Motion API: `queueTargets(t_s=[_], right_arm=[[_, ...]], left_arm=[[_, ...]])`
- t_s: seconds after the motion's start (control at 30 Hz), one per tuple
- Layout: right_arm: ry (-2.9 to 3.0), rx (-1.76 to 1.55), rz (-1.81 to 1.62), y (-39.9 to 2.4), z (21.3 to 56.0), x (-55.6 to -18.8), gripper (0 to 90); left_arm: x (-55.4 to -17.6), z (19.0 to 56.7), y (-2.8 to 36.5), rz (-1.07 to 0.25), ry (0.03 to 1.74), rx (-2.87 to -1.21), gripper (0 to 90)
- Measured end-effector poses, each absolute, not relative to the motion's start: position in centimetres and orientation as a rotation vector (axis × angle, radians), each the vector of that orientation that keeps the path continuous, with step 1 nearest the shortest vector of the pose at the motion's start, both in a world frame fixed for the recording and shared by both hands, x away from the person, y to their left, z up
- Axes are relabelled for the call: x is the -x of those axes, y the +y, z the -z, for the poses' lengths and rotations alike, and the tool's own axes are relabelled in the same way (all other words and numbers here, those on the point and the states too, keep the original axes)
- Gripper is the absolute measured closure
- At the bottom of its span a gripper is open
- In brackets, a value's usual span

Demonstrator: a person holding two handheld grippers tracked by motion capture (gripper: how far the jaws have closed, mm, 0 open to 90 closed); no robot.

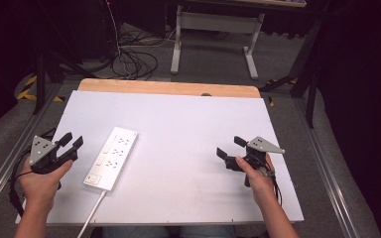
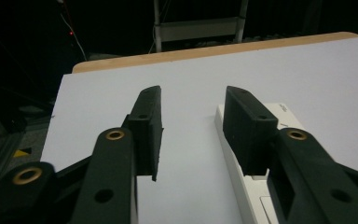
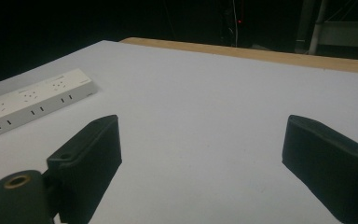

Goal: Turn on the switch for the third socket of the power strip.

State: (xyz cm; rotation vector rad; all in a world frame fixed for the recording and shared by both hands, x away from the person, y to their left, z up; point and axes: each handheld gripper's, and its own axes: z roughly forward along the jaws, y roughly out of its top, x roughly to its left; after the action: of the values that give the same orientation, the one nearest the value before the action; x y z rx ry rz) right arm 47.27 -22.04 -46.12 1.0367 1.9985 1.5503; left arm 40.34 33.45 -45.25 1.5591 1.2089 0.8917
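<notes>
White power strip is lying lengthwise toward the bench's far edge, just right of the released left hand-held gripper; the right hand-held gripper is gaping empty, well apart.

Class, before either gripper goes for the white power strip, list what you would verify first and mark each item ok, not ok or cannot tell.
1. left gripper jaws apart, nothing between: ok.
2. right gripper jaws apart, nothing between: ok.
3. power strip lying flat on the white board, sockets up: ok.
4. Sockets free of plugs: ok.
5. cord running off the near edge, clear of both hands: ok.
6. Switch position: cannot tell.
</notes>
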Motion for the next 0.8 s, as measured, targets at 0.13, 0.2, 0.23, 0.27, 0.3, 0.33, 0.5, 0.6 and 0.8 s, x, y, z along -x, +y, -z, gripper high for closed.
queueTargets(t_s=[0.13, 0.2, 0.23, 0.27, 0.3, 0.33, 0.5, 0.6, 0.8], right_arm=[[1.999, -1.037, -1.551, -22.05, 46.12, -47.27, 12.1], [2.0, -1.037, -1.553, -22.05, 46.13, -47.28, 12.1], [2.0, -1.038, -1.552, -22.05, 46.14, -47.28, 12.1], [2.0, -1.038, -1.55, -22.04, 46.14, -47.29, 12.1], [2.001, -1.04, -1.551, -22.05, 46.14, -47.29, 12.1], [2.001, -1.041, -1.551, -22.05, 46.13, -47.28, 12.1], [2.002, -1.039, -1.551, -22.03, 46.14, -47.29, 12.1], [2.002, -1.039, -1.55, -22.04, 46.15, -47.3, 12.1], [2.003, -1.039, -1.548, -22.05, 46.15, -47.3, 12.1]], left_arm=[[-40.43, 45.34, 33.43, -0.872, 1.212, -1.546, 47.9], [-40.42, 45.31, 33.5, -0.855, 1.208, -1.548, 43.5], [-40.42, 45.32, 33.51, -0.853, 1.207, -1.541, 41.5], [-40.42, 45.32, 33.52, -0.851, 1.208, -1.536, 39.6], [-40.41, 45.32, 33.54, -0.85, 1.208, -1.532, 37.4], [-40.42, 45.31, 33.57, -0.849, 1.208, -1.531, 34.6], [-40.42, 45.31, 33.61, -0.844, 1.206, -1.528, 29.2], [-40.42, 45.31, 33.56, -0.84, 1.202, -1.531, 28.7], [-40.41, 45.33, 33.61, -0.826, 1.184, -1.536, 25.3]])
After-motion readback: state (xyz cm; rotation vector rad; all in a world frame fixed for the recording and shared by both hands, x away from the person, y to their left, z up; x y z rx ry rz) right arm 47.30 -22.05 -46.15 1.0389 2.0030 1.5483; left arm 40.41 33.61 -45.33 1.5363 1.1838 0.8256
